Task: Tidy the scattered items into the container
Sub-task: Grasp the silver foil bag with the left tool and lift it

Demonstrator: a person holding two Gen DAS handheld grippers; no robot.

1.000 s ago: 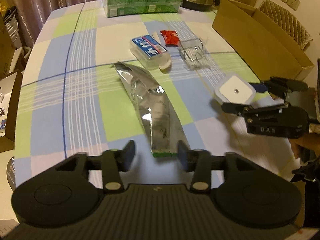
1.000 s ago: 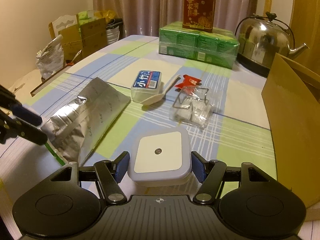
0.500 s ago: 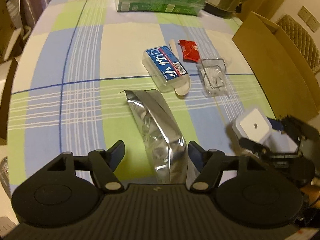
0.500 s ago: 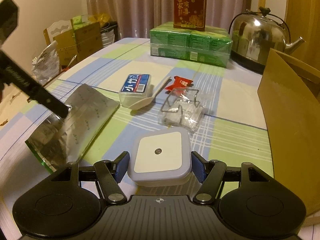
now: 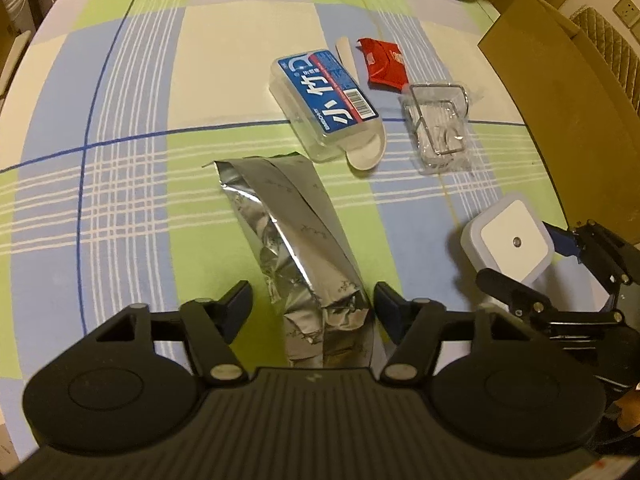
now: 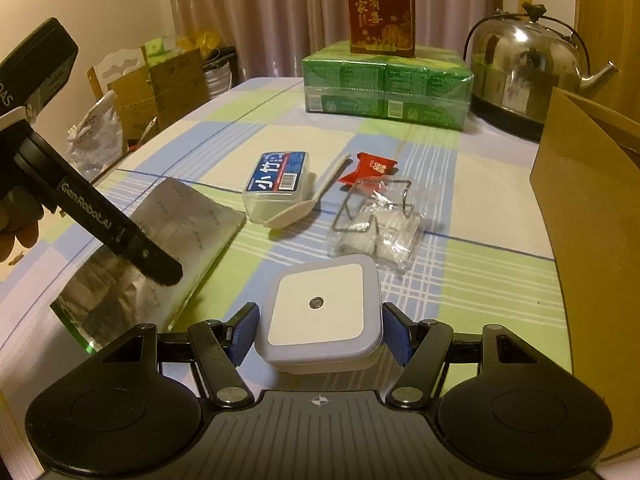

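Observation:
My left gripper [image 5: 310, 306] is open, its fingers on either side of the near end of a crumpled silver foil bag [image 5: 296, 232] lying on the checked tablecloth; the bag also shows in the right wrist view [image 6: 160, 248]. My right gripper [image 6: 320, 328] is shut on a white square night light [image 6: 318, 312], also seen in the left wrist view [image 5: 508, 240]. A clear box with a blue label [image 5: 324, 104], a white spoon [image 5: 360, 136], a red sachet [image 5: 384, 66] and a clear packet with a wire holder [image 5: 440, 128] lie further off. The brown cardboard box [image 6: 592, 216] stands at the right.
A green pack of tissues [image 6: 384, 84] with a red carton [image 6: 380, 8] on top stands at the far end of the table, beside a steel kettle [image 6: 528, 68]. Cardboard boxes and bags [image 6: 132, 104] sit beyond the table's left edge.
My left gripper has moved forward and down over the near end of the foil bag, so the bag now lies between its open fingers. My right gripper still holds the night light.

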